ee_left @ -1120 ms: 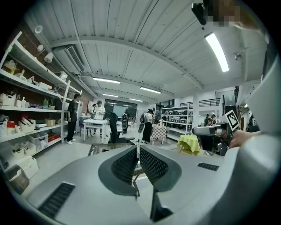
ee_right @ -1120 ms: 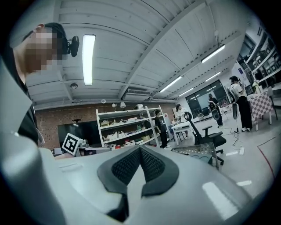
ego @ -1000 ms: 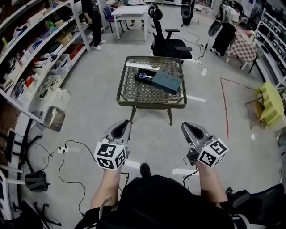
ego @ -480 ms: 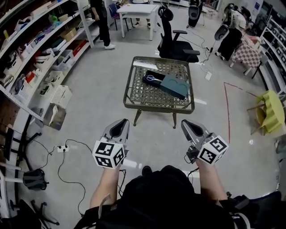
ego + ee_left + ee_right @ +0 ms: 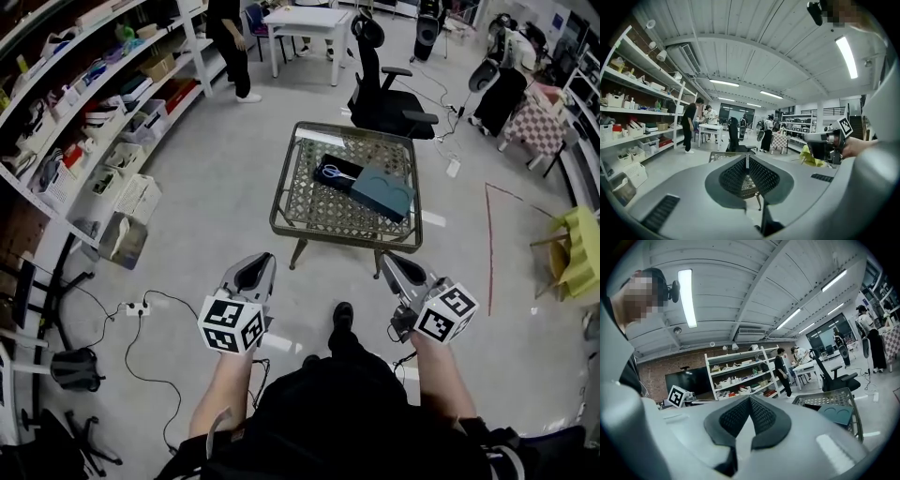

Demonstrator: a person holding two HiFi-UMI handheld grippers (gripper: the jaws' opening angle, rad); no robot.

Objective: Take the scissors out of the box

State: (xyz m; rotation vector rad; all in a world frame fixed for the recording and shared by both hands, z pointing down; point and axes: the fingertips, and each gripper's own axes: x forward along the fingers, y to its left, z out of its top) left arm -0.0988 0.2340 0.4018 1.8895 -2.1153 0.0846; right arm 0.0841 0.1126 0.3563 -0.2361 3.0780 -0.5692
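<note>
- Scissors [image 5: 335, 173] are in neither gripper: the left gripper [image 5: 252, 272] and right gripper [image 5: 400, 274] each have their jaws pressed together on nothing.
- Both are held out on level forearms, side by side and apart, pointing forward over the floor [image 5: 216, 197], well short of the table [image 5: 281, 218].
- On the table the scissors lie inside the open black box [image 5: 320, 179], with a teal lid [image 5: 382, 191] touching the box's right side.
</note>
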